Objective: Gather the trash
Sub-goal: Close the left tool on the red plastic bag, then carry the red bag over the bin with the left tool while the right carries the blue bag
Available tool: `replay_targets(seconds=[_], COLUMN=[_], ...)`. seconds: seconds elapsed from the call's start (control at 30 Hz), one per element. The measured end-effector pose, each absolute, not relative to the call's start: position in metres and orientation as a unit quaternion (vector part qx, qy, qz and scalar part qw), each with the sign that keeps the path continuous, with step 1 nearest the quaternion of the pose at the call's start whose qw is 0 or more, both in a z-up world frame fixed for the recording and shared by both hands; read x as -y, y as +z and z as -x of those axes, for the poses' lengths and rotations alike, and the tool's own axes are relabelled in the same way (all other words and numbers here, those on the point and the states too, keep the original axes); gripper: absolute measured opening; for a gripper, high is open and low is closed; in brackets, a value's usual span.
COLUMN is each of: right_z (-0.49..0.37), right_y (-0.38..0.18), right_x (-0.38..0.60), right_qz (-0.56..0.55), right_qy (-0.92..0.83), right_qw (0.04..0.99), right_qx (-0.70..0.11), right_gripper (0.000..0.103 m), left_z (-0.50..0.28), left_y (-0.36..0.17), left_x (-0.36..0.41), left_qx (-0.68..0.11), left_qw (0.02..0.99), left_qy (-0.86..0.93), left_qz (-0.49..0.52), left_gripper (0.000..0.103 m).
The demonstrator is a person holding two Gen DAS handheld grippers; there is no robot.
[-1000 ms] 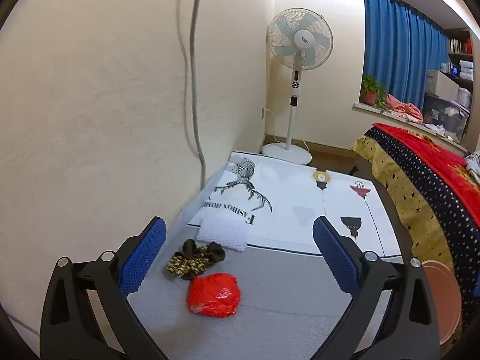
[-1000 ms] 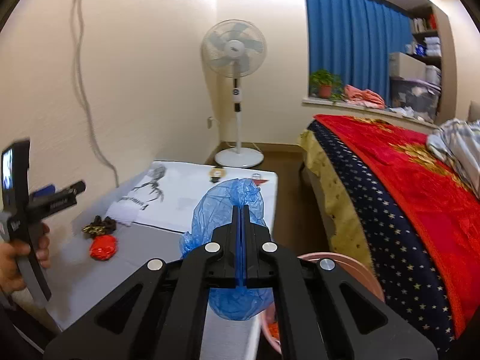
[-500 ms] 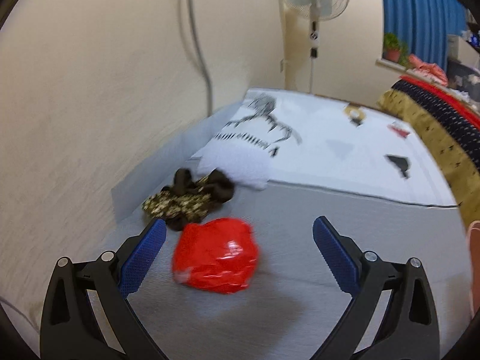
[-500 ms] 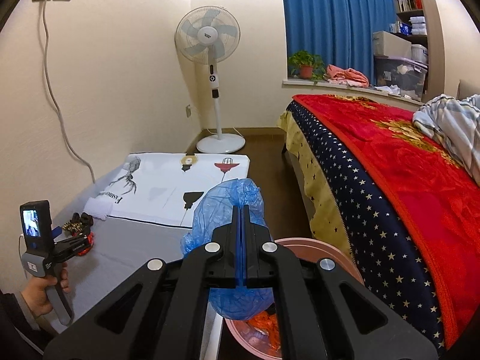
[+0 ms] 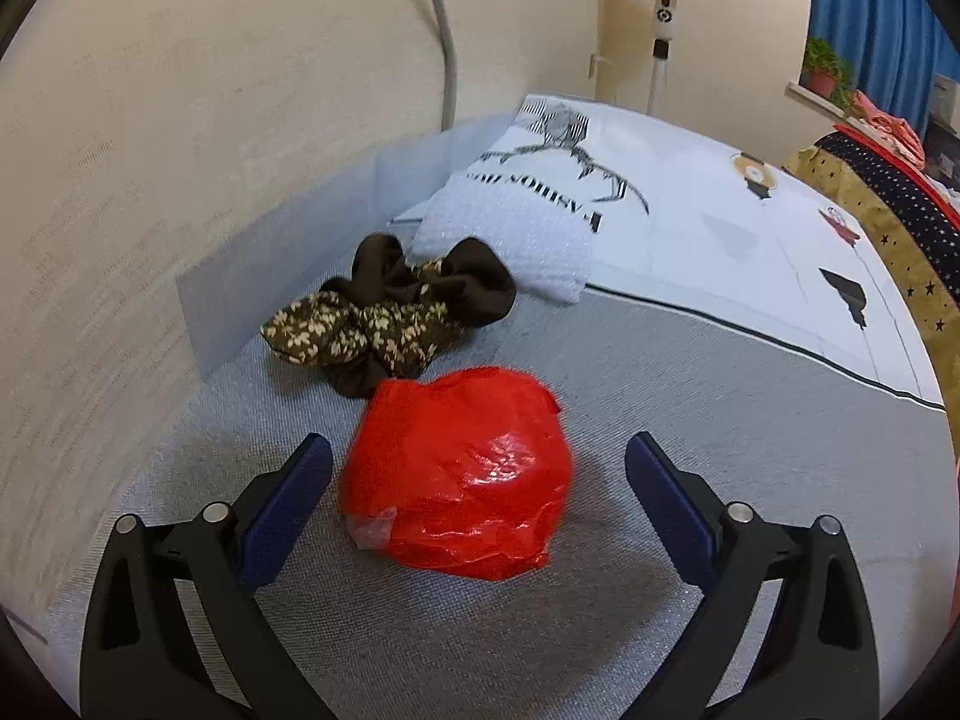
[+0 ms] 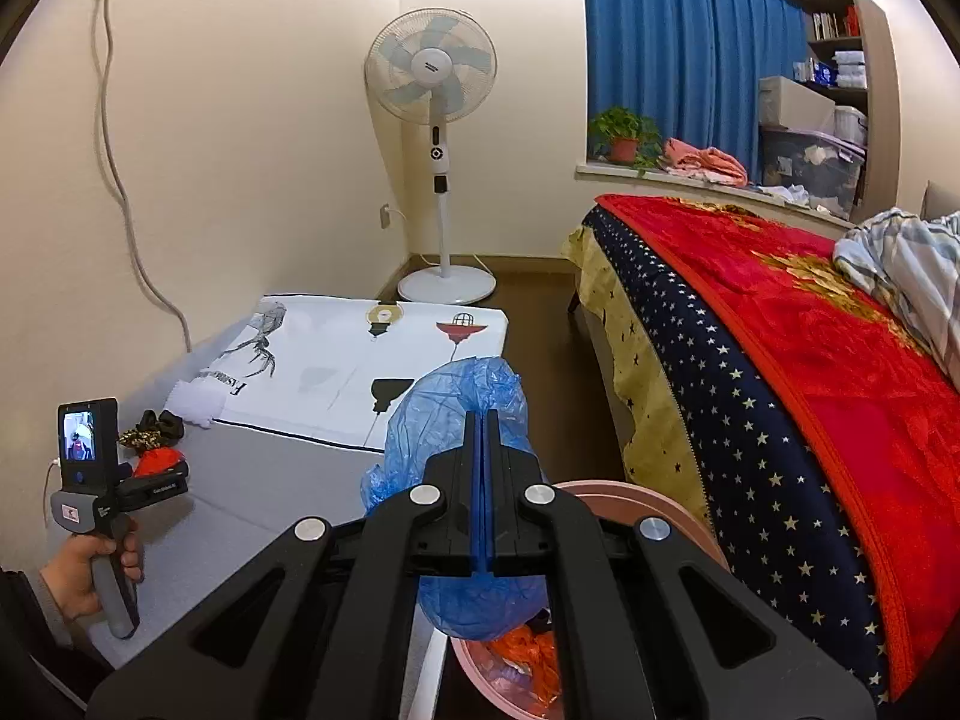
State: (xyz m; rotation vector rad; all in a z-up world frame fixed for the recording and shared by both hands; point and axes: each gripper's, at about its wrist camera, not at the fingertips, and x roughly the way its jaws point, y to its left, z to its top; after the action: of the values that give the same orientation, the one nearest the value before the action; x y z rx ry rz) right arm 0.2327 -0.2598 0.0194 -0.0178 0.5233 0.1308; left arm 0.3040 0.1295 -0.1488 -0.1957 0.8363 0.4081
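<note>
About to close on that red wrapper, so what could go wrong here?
The left gripper is closing around the red wrapper, but its pads do not touch it yet. The crinkly ball may squirt out. The hair ties lie just behind it and could get snagged. The right gripper pinches only an edge of the blue bag; it might slip.

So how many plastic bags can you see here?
2. A crumpled red bag lies on the grey mat between the left gripper's fingers; a blue bag is pinched in the right gripper. The basin may hide more.
</note>
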Motion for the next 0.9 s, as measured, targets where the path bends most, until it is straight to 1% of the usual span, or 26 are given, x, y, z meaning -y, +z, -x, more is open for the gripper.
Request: replay_targets(seconds=[0.07, 0.17, 0.37, 0.57, 0.73, 0.9], right_z=[-0.234, -0.236, -0.233, -0.228, -0.213, -0.199], right_y=[0.019, 0.02, 0.021, 0.029, 0.039, 0.049], right_x=[0.26, 0.258, 0.257, 0.271, 0.286, 0.303], right_qz=[0.008, 0.008, 0.015, 0.004, -0.004, -0.023], right_qy=[0.063, 0.064, 0.067, 0.059, 0.056, 0.057], right_qw=[0.964, 0.963, 0.964, 0.967, 0.97, 0.973], right_qx=[-0.26, -0.26, -0.256, -0.249, -0.235, -0.222], right_gripper=[0.001, 0.001, 0.001, 0.001, 0.001, 0.001], left_z=[-0.304, -0.299, -0.291, -0.273, -0.236, -0.178], left_y=[-0.15, -0.145, -0.12, -0.081, -0.056, -0.031], left_x=[-0.13, -0.128, -0.122, -0.087, -0.055, -0.025], left_qx=[-0.404, -0.385, -0.361, -0.344, -0.33, -0.309], left_qw=[0.889, 0.897, 0.907, 0.923, 0.933, 0.945], left_qy=[0.194, 0.198, 0.19, 0.136, 0.105, 0.091], left_qz=[0.096, 0.092, 0.105, 0.109, 0.097, 0.063], left_gripper=[0.077, 0.073, 0.073, 0.073, 0.072, 0.072])
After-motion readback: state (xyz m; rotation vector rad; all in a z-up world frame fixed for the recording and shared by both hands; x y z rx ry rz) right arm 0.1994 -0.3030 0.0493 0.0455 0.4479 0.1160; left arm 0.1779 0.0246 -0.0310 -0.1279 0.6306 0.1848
